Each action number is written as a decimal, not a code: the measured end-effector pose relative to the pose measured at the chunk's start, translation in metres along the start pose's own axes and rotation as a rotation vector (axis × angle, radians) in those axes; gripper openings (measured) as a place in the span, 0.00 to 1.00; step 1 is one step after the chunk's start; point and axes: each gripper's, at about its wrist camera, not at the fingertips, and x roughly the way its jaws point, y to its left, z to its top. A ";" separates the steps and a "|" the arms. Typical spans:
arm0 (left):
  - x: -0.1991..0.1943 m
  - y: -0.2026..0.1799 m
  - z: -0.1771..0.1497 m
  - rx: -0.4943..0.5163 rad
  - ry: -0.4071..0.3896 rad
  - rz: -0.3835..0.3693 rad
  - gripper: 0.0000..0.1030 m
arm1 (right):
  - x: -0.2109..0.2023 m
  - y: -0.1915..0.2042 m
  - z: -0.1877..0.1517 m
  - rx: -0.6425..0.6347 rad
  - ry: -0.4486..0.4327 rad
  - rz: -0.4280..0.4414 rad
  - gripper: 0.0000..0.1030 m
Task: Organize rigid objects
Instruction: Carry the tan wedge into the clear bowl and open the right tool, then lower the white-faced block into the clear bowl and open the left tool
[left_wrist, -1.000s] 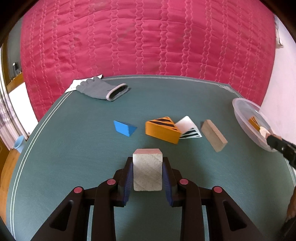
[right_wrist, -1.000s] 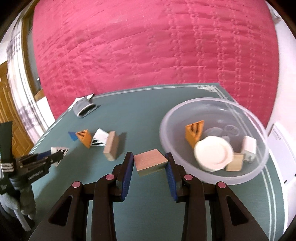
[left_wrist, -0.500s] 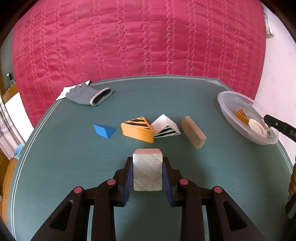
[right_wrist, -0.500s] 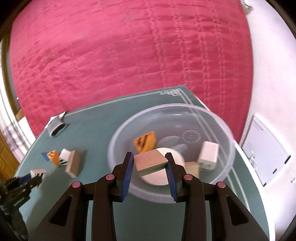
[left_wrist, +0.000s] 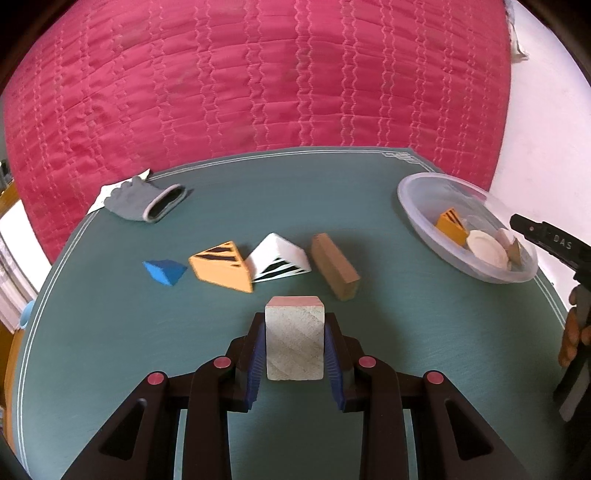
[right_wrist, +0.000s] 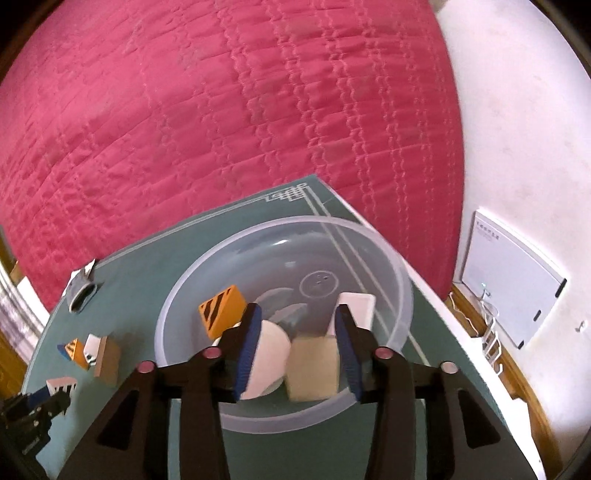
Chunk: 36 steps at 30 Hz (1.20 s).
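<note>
Left claw (left_wrist: 294, 345) clamps wooden block (left_wrist: 294, 338), long axis seemingly forward.

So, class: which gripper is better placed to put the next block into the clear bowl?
Left. The left gripper already clamps a wooden cube; the right gripper hangs open and empty over the clear bowl.

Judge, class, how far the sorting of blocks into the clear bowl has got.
Done: the clear bowl holds an orange striped wedge, a white disc, a white block and a tan block. In hand: the left gripper clamps a pale wooden cube; the right gripper is open over the bowl. Left on the table: blue wedge, orange wedge, white wedge, brown block.
</note>
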 end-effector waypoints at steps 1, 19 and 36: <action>0.001 -0.003 0.002 0.006 -0.001 -0.004 0.30 | -0.001 -0.002 0.000 0.013 -0.009 -0.009 0.47; 0.019 -0.085 0.053 0.089 -0.031 -0.173 0.30 | -0.021 -0.022 -0.006 0.136 -0.128 -0.126 0.72; 0.048 -0.140 0.075 0.138 -0.014 -0.316 0.31 | -0.027 -0.033 -0.006 0.195 -0.173 -0.169 0.78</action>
